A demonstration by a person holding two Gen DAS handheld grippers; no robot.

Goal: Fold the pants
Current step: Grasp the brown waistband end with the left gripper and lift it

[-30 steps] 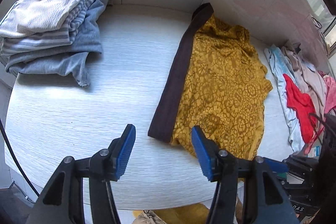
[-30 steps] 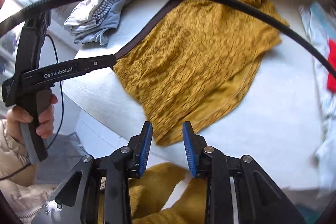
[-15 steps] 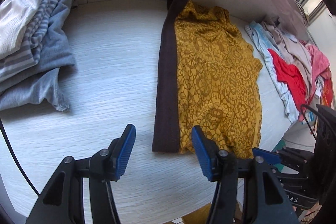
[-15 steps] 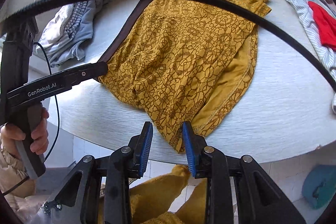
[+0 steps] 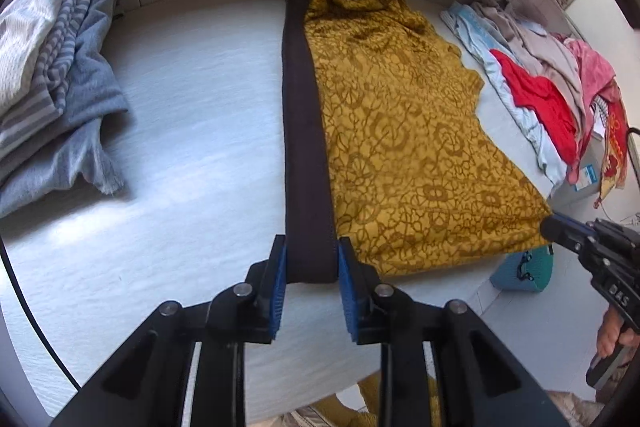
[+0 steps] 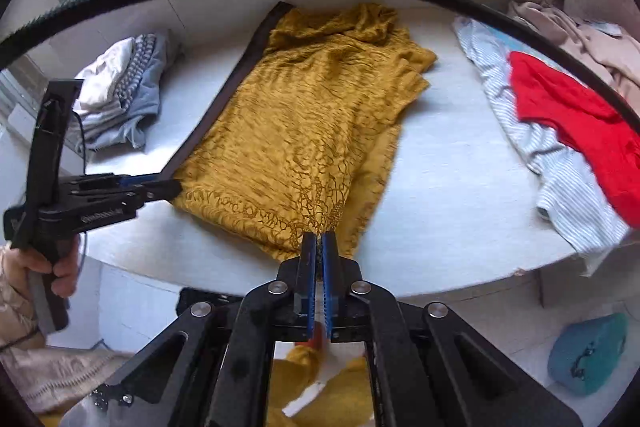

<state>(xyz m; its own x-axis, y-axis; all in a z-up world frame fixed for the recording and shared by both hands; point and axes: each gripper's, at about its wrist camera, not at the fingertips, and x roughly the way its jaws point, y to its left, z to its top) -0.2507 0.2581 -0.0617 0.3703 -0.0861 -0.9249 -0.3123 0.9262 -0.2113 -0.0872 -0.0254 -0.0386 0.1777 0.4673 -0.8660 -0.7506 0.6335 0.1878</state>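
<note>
While closing, left claw [image 5: 310, 259] astride waistband [image 5: 304, 131]

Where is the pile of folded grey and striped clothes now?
The folded pile lies at the far left of the table in the left wrist view, left of the yellow pants and not touching them.

Mustard patterned pants [image 5: 404, 131] spread mid-table [image 5: 192, 155]; folded grey and striped stack [image 5: 56, 75] at left, loose heap of red and pink clothes [image 5: 552, 99] at right
</note>
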